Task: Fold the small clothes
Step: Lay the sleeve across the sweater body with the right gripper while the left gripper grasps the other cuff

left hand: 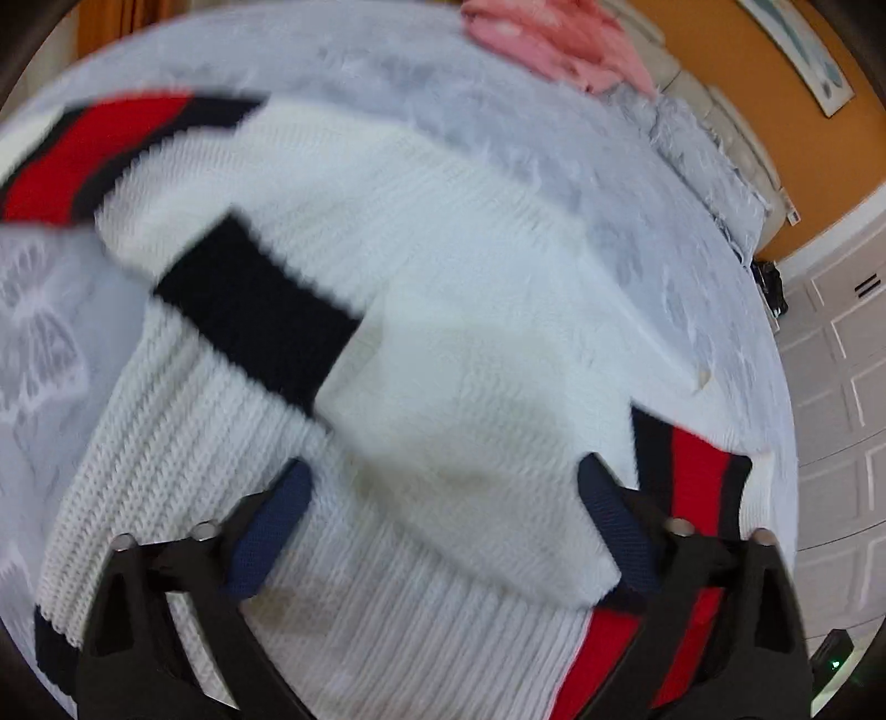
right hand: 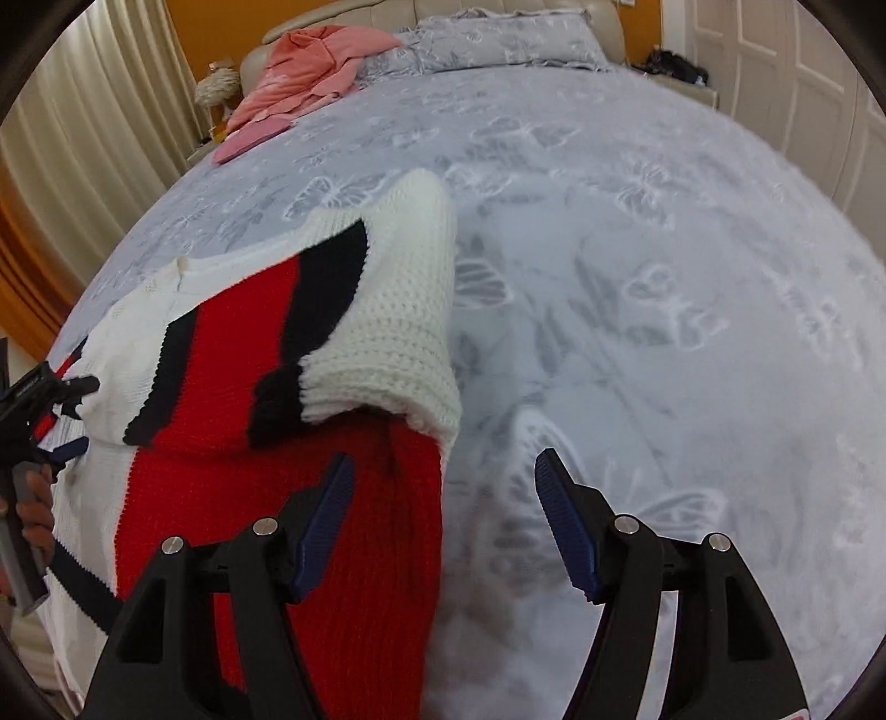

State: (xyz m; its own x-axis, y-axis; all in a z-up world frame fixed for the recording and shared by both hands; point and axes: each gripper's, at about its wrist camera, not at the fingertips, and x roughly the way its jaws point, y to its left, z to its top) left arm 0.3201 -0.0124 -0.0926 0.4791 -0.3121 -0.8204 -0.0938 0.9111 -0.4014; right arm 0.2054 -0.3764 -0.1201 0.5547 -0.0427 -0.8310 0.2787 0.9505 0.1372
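Mid-fold, judging by the layers: the sweater (left hand: 421, 310) is lying on the bed (right hand: 637, 277), white knit with red and black stripes, one sleeve (right hand: 387, 310) already lying across the red body panel. Left gripper (left hand: 443, 498) is hovering over the white knit with jaws wide apart, holding nothing; right gripper (right hand: 443, 526) is straddling the sweater's right edge, jaws also apart and empty. Next move probably calls for pinching that edge and carrying it over the middle; the left view is blurring.

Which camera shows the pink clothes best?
The right wrist view: the pink clothes lie sharp and whole by the pillows on the bed. The left wrist view shows them only partly, blurred and cut off at the top edge.
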